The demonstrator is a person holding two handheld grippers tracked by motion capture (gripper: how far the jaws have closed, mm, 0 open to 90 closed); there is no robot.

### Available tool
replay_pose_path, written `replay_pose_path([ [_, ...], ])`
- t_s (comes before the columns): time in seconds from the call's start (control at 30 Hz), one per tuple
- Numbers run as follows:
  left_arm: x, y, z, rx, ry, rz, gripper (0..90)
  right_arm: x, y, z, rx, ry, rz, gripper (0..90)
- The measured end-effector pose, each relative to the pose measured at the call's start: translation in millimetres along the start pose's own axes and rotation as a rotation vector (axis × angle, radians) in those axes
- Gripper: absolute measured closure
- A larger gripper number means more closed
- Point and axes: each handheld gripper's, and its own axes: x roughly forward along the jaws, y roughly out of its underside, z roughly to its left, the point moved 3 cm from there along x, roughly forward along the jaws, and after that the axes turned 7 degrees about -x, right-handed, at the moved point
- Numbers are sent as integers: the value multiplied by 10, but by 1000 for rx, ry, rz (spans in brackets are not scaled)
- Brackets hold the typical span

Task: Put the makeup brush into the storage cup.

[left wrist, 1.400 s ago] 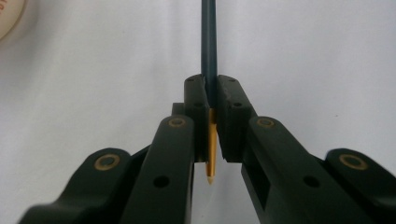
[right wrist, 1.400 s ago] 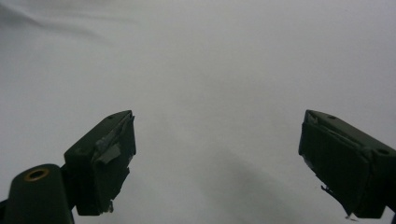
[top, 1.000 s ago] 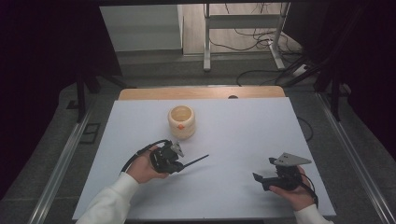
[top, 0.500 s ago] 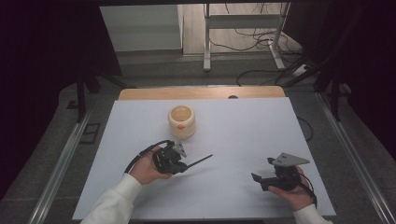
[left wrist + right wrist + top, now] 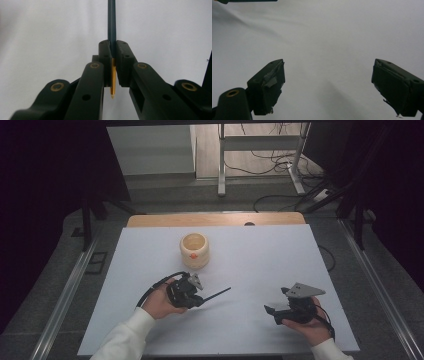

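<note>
A slim dark pencil (image 5: 217, 294) juts rightward from my left gripper (image 5: 200, 299), which is shut on it just above the white table. In the left gripper view the dark shaft (image 5: 111, 22) runs up and away from the clamped pads (image 5: 122, 57), and its yellow-wood pointed end (image 5: 113, 85) hangs back toward the camera. My right gripper (image 5: 272, 307) rests low at the front right, held in a hand, pointing left. Its jaws stand wide apart in the right gripper view, gripper (image 5: 328, 75) open with nothing between them. A round wooden cup (image 5: 194, 250) with an orange spot stands upright beyond the left gripper.
The white table top (image 5: 260, 255) ends in a wooden strip (image 5: 215, 219) at the far edge. Metal rails run along both sides. Cables and a desk frame lie on the floor beyond. A dark sliver (image 5: 244, 0) crosses the top left corner of the right gripper view.
My left gripper has slid a little to the right and nearer the person, still carrying the pencil. The right gripper has stayed put.
</note>
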Motion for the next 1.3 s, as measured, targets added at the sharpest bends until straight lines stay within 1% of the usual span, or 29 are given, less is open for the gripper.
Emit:
replay_pose_path([
  [0.17, 4, -21, -10, 3, 2, -2, 842, 20, -29, 21, -19, 0, 6, 124],
  [0.27, 13, -33, -13, 3, 3, 0, 842, 24, -76, 56, -26, -25, -12, 121],
  [0.37, 22, -56, -25, 7, 4, 0, 842, 34, -114, 86, -40, -32, -20, 121],
  [0.57, 15, -99, -49, 16, 5, -2, 842, 71, -173, 131, -73, -24, -10, 120],
  [0.77, 25, -129, -72, 25, 9, 2, 842, 94, -215, 153, -88, -27, -9, 120],
  [0.83, 28, -135, -76, 22, 9, -2, 842, 97, -224, 158, -90, -27, -10, 120],
  [0.93, 36, -144, -79, 22, 11, -3, 842, 106, -258, 180, -98, -31, -14, 120],
  [1.03, 49, -156, -87, 26, 15, 4, 842, 122, -314, 207, -104, -49, -27, 120],
  [1.3, 68, -202, -108, 34, 21, 1, 842, 155, -382, 245, -134, -51, -29, 116],
])
